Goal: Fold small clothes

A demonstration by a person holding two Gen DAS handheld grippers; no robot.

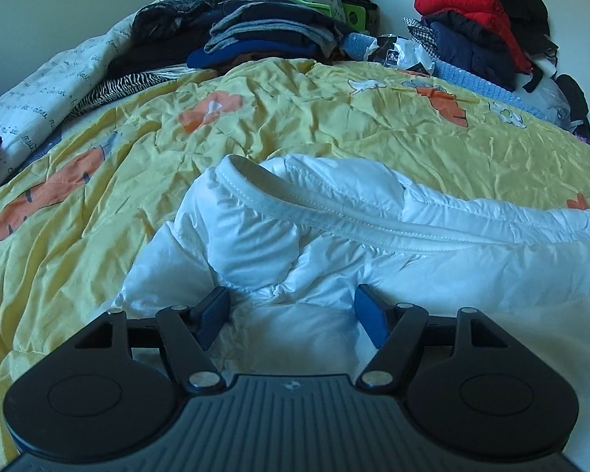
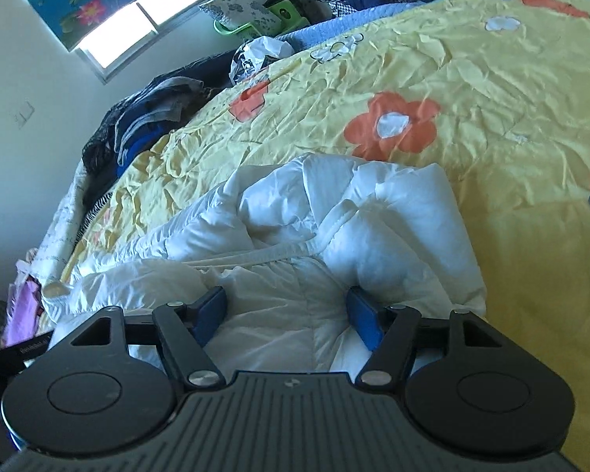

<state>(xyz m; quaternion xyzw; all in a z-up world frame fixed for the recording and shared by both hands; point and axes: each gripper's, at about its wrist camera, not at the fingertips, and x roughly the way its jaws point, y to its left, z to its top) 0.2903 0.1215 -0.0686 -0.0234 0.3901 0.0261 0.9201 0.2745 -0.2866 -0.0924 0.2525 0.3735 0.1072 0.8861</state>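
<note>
The left gripper (image 1: 293,306) has its blue-padded fingers (image 1: 215,310) spread wide apart, and puffy folds of the white padded garment (image 1: 334,244) bulge up between them; the pads seem to press into the fabric, though nothing is pinched. The right gripper (image 2: 289,308) is likewise wide apart, its fingers (image 2: 364,322) sunk against the same white padded garment (image 2: 295,236), with cloth lying loose in the gap. The garment sits crumpled on the yellow flowered bedspread (image 1: 334,118), near the front edge of the bed, quilted and shiny, with a ribbed trim band (image 1: 314,212) curving across its top. Which part of the garment that band edges is hard to tell. Stacks of dark folded clothes (image 1: 271,35) lie well behind it.
</note>
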